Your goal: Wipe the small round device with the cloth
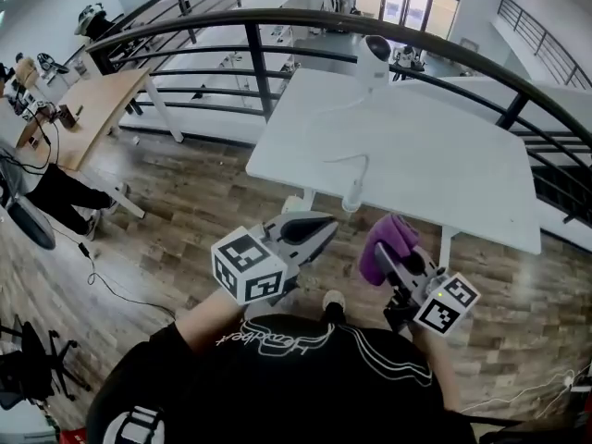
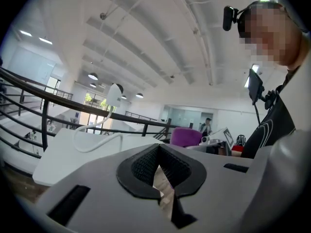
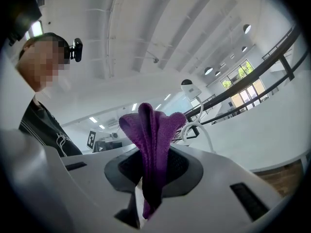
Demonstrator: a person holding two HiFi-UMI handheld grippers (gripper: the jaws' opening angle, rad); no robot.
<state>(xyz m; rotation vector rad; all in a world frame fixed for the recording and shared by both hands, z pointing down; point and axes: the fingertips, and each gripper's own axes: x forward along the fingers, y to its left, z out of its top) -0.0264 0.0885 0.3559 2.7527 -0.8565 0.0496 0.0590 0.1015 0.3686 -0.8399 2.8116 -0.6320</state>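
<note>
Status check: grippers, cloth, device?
Left hand-held gripper shut, empty. Right hand-held gripper shut on purple cloth. Round white device at far edge of table, untouched. Its cable lies in between.

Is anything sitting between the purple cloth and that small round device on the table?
Only the white cable, lying on the white table between the purple cloth and the small round device. Nothing else visible.

Shows wood-plank floor (image 1: 194, 220) under a white table (image 1: 444, 174) and a wooden desk (image 1: 97, 104), with black curved railing (image 1: 257, 63) and bright glass doors (image 1: 407, 3) beyond.
</note>
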